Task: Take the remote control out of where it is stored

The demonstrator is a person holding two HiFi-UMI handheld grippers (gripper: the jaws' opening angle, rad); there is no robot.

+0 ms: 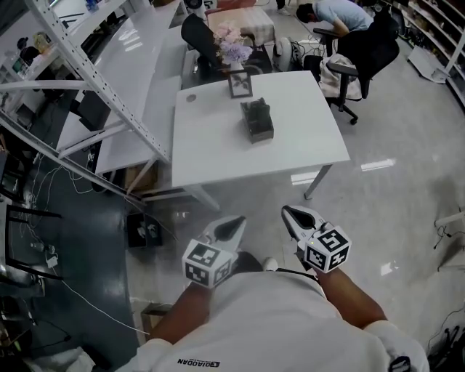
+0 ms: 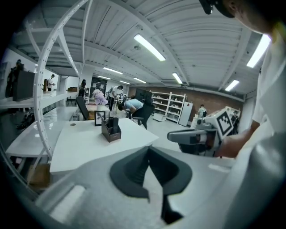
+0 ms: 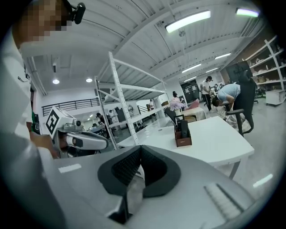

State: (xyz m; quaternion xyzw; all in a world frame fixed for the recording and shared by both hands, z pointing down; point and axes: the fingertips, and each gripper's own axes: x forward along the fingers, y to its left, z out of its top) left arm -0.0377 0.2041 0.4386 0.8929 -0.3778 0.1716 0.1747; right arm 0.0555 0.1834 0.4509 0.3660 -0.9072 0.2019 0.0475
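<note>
Both grippers are hanging in front of me over the grey floor [image 1: 378, 189], short of the white worktop [image 1: 218, 149] and not touching it.

The left gripper [image 1: 231, 228] is showing its jaws pressed together, the dark pads meeting at the tip. Nothing is sitting between them.

The right gripper [image 1: 298, 216] is doing the same: jaws fully together and empty. The two grippers are sitting side by side, near each other but apart, both pointing toward the worktop.

A dark storage holder [image 1: 257, 120] is standing upright near the middle of the worktop. The remote control [image 3: 184, 128] is showing as a dark slim slab standing on end inside that holder, with another dark piece beside it. I am not able to make out finer detail at this range.

Behind the holder, a small picture frame [image 1: 240, 83] is standing at the far edge, with a bunch of pale flowers [image 1: 234, 49] beyond it.

A white shelving rack [image 1: 94, 80] is running along my left. A person [image 1: 341, 13] is bending over by a black office chair [image 1: 370, 51] at the far right.
</note>
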